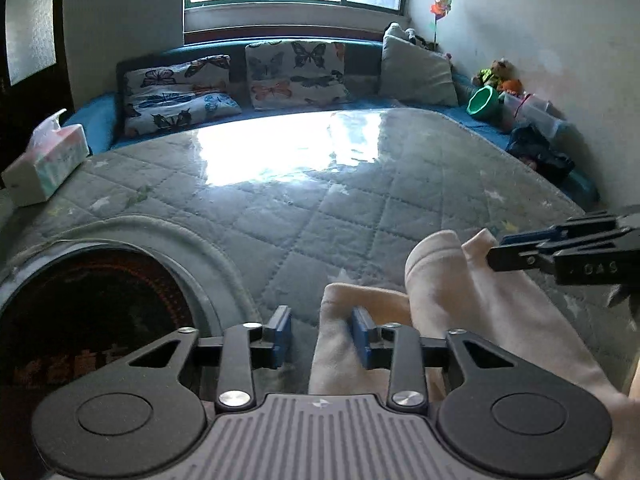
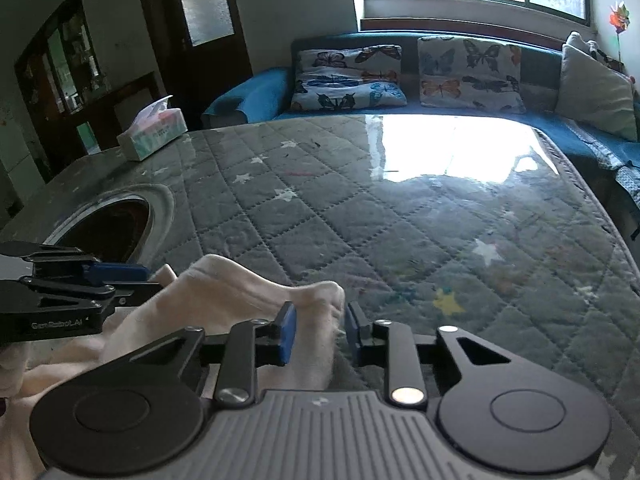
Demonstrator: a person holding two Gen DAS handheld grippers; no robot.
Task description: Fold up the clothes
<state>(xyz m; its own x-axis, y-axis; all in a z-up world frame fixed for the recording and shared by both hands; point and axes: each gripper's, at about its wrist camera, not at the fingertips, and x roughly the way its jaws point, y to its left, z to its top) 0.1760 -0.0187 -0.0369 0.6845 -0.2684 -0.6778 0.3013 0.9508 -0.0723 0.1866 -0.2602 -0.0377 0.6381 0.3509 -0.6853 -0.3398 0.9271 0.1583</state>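
A cream-white garment [image 1: 460, 304] lies bunched on the near part of the quilted grey table cover [image 1: 320, 208]. My left gripper [image 1: 322, 330] is open, its fingers low over the garment's left edge, with cloth between them. My right gripper [image 1: 496, 252] enters from the right, over a raised fold. In the right wrist view the right gripper [image 2: 320, 330] is open with a fold of the garment [image 2: 248, 292] lying between its blue pads. The left gripper [image 2: 144, 276] shows at the left, over the cloth.
A round opening [image 1: 96, 312] is cut in the table at the near left. A tissue box [image 1: 48, 160] stands at the far left edge. A blue sofa with butterfly cushions [image 1: 296, 74] runs along the far side. Toys and a green pot [image 1: 484, 100] sit at the right.
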